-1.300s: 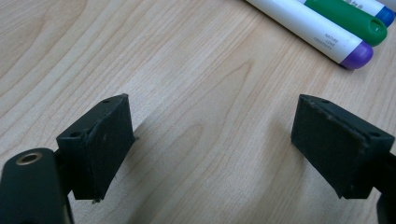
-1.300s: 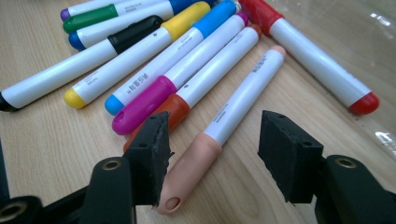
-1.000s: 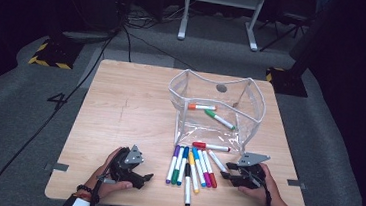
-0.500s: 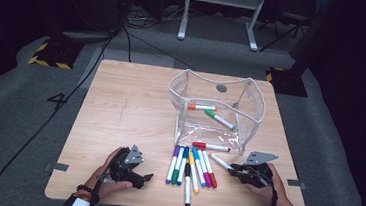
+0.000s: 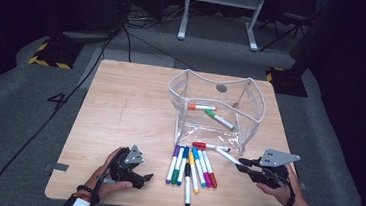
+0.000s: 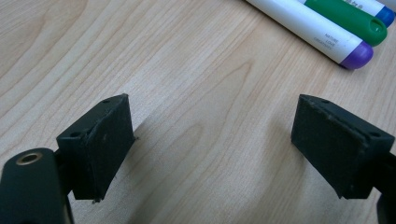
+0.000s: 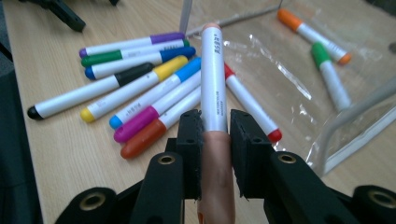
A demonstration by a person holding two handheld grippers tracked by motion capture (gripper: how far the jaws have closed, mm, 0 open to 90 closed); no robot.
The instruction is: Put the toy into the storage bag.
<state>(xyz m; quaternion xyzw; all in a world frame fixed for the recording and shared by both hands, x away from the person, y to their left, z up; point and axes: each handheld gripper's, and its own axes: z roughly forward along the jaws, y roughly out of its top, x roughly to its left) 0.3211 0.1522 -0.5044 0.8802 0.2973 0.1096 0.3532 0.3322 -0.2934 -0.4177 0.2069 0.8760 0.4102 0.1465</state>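
From above, my right gripper (image 5: pixel 240 164) held a white marker with a peach cap (image 5: pixel 227 156) just near of the clear plastic pouch (image 5: pixel 215 106), lifted off the wooden table (image 5: pixel 120 107) for dropping in. In my left gripper (image 6: pixel 224 140) view, my jaws stood apart over bare wood, idle. In my right gripper view, my jaws had just closed on that marker near its cap, its barrel pointing toward the pouch.

The high view looks forward and down from above the near edge of the pale wooden counter (image 5: pixel 135 104), far enough back to take in its whole top. The left claw view sits low and close over bare wood, facing the purple-capped white marker (image 6: pixel 322 37). The right claw view looks low along the counter toward the clear plastic pouch (image 7: pixel 289 60), sharing the marker row with the high view.
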